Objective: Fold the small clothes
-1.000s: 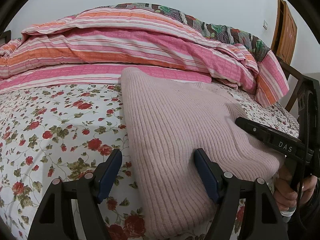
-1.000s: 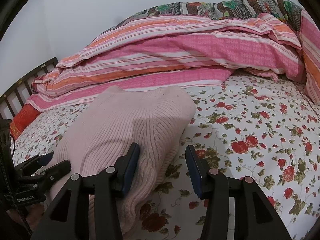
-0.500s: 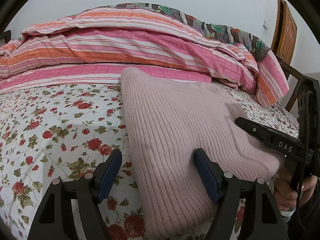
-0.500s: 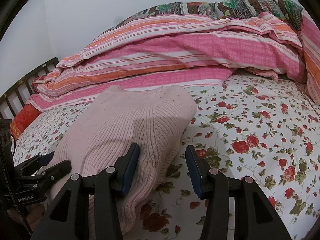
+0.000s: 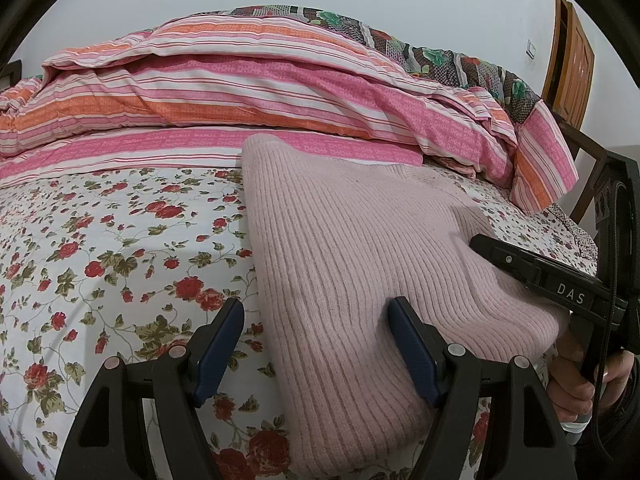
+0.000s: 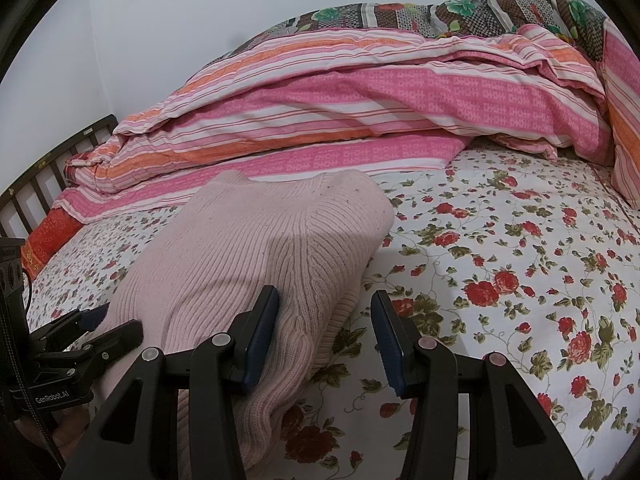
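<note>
1. A pale pink ribbed sweater [image 5: 360,264] lay folded into a thick bundle on the bed, its far edge close against the striped quilt [image 5: 248,92].
2. In the right wrist view the same sweater [image 6: 256,248] showed a rounded far end and a ribbed hem at its near right corner, lying on the sheet [image 6: 520,264].
3. The left gripper [image 5: 316,344] was spread wide and gripped nothing; its near edge of the sweater sat between the two fingers.
4. Its right finger [image 5: 412,356] lay against the knit, while the left finger [image 5: 218,348] stood over the sheet [image 5: 100,248], clear of the sweater.
5. The right gripper [image 6: 324,336] was likewise wide apart, holding nothing.
6. Its left finger [image 6: 260,332] pressed on the sweater's near right part; the right finger [image 6: 386,340] was over bare sheet just beside the hem.
7. From the left wrist view the right gripper [image 5: 532,272] appeared at the sweater's right side, touching the knit, with a hand [image 5: 572,376] on its grip.
8. From the right wrist view the left gripper [image 6: 88,328] showed at the sweater's left edge.
9. The sheet was white with red roses; a dark patterned blanket [image 6: 460,12] lay atop the quilt.
10. A wooden door [image 5: 572,56] stood at far right, and a dark slatted bed frame [image 6: 48,176] at the left.
</note>
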Demonstrator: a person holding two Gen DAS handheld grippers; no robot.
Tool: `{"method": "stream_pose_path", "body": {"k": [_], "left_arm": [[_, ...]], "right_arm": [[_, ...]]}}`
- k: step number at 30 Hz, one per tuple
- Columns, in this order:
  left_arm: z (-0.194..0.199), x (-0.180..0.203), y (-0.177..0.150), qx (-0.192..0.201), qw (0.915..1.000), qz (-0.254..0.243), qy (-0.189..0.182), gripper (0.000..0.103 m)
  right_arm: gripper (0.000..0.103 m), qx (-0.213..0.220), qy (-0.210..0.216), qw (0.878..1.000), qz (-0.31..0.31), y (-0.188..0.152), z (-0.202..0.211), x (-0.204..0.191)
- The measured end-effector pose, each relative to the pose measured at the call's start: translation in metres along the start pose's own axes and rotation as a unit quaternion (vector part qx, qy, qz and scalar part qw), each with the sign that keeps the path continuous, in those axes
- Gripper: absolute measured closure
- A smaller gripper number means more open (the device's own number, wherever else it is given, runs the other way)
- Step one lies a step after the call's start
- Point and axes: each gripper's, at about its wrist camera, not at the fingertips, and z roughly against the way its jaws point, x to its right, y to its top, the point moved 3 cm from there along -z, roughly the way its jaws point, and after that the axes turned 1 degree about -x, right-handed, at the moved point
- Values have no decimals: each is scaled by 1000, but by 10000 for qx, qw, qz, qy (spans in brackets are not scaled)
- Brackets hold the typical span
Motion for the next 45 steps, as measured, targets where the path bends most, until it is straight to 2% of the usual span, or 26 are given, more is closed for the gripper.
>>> {"method": "stream_pose_path", "body": {"k": [45], "left_arm": [[0, 0, 0, 3, 10000, -2, 0, 29]], "right_arm": [[56, -5, -32, 10000, 63, -2, 0, -4]]}}
